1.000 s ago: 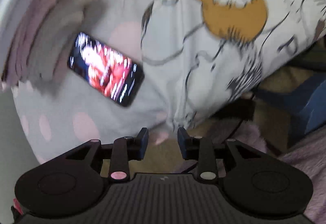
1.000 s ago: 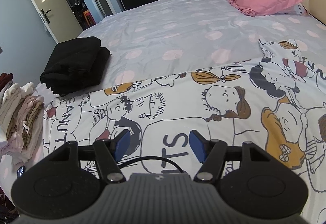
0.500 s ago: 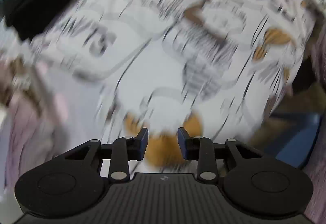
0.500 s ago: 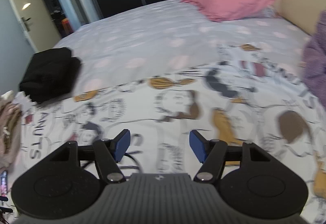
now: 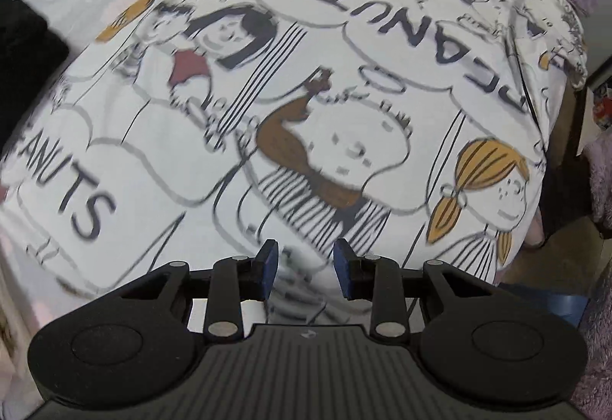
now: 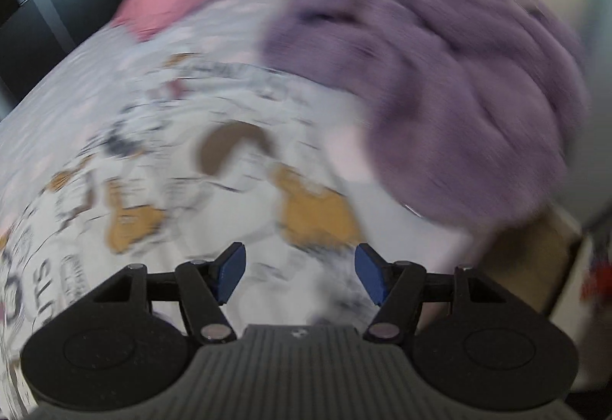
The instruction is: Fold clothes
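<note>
You have a smooth, matt printed cotton-like cloth under your left gripper, whose body is matt black ribbed plastic. Beside your right gripper lies a fuzzy, thick purple garment; its pads look like matt blue rubber.

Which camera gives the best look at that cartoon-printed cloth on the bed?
The left wrist view. There the cartoon-printed cloth fills the picture, with its figures and lettering fairly sharp. The right wrist view catches only part of it, smeared by blur, beside a purple garment.
</note>
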The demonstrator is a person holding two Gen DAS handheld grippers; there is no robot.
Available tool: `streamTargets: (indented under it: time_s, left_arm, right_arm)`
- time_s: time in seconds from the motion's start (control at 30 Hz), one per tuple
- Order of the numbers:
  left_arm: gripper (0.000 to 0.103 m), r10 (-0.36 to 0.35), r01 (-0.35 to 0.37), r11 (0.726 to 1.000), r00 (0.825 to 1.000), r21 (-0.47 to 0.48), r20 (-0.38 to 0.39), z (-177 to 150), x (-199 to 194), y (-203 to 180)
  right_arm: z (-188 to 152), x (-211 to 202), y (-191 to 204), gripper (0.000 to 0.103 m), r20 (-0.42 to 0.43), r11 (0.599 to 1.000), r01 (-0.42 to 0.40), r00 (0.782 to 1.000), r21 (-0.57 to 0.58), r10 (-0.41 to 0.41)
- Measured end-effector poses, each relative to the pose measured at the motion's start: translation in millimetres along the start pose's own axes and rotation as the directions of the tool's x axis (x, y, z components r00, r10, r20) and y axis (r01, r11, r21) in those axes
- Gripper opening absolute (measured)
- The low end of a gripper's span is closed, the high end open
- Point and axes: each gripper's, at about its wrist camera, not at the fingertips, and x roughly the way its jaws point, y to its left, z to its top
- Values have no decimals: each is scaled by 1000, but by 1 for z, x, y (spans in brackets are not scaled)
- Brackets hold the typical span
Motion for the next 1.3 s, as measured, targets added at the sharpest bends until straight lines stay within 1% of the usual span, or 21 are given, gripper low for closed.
streamTargets:
  time_s: [0.07,0.13,0.27,0.37,0.4,0.43,0.47,0.5,0.57,0.7,0.77,0.83,0.87,0.9,0.97,1.03,1.07,1.1,1.17,1.2,1.3]
  left_arm:
    - [29,-17,17,1000,1000,-7,9,5,1,-1]
    - [29,-21,21,1000,1000,-11,11,6,4,-3]
    - [29,5,-5,1000,1000,-10,2,0,7,-4]
    - [30,25,-25,999,1000,-23,-9,-5,8,-3]
    - [30,28,-28,999,1000,-27,-15,-7,9,-2]
    - [30,29,-29,999,999,-30,-21,-8,10,-2]
    - [30,30,-31,999,999,-34,-27,-10,11,-1]
    - [30,32,-34,999,999,-36,-35,-11,13,-1]
    - [30,37,-39,999,998,-37,-53,-14,15,0]
    - [30,45,-48,998,996,-35,-75,-18,18,1]
    - [30,44,-47,998,996,-38,-80,-19,19,2]
    - [30,42,-45,998,996,-40,-85,-21,20,3]
    - [30,44,-47,998,995,-41,-89,-22,20,3]
    - [30,46,-50,998,995,-41,-93,-23,21,3]
    - [30,55,-59,997,993,-44,-105,-25,23,5]
    - [30,59,-65,997,992,-51,-114,-27,24,6]
    - [30,61,-67,996,991,-54,-117,-27,25,7]
    - [30,61,-68,996,991,-56,-118,-28,25,8]
    - [30,64,-71,996,991,-59,-119,-29,25,8]
    - [30,66,-73,996,991,-56,-119,-28,25,8]
    - [30,67,-72,997,991,-39,-114,-26,25,4]
  right_arm:
    - [-8,6,-21,66,-36,996,16,999,84,-13]
    - [-14,14,-35,66,-63,990,37,998,134,-29]
    - [-24,33,-55,66,-130,978,67,991,196,-41]
    - [-33,50,-68,66,-188,960,71,982,272,-19]
    - [-36,54,-70,60,-196,951,50,980,306,12]
    - [-39,57,-72,52,-203,940,28,978,340,44]
    - [-42,60,-73,23,-208,928,7,975,374,77]
    - [-45,63,-75,14,-212,913,-14,971,407,109]
    - [-42,55,-64,5,-197,934,-3,977,357,78]
    - [-24,28,-50,4,-131,959,41,991,282,-4]
    - [-11,13,-52,4,-77,962,101,993,254,-84]
    - [0,-1,-54,3,-19,955,199,980,221,-199]
    - [4,-7,-55,3,11,946,246,967,212,-254]
    - [7,-10,-56,3,33,941,270,959,205,-282]
    - [11,-9,-57,3,50,940,286,953,189,-300]
    - [10,-5,-55,4,43,935,308,946,177,-320]
    - [9,-5,-52,9,48,930,330,939,162,-342]
    - [8,-5,-49,24,54,924,353,930,146,-363]
    - [5,-7,-43,40,74,910,400,910,104,-409]
    - [4,-9,-42,41,91,904,421,900,74,-426]
    - [5,-11,-43,41,106,916,401,910,21,-401]
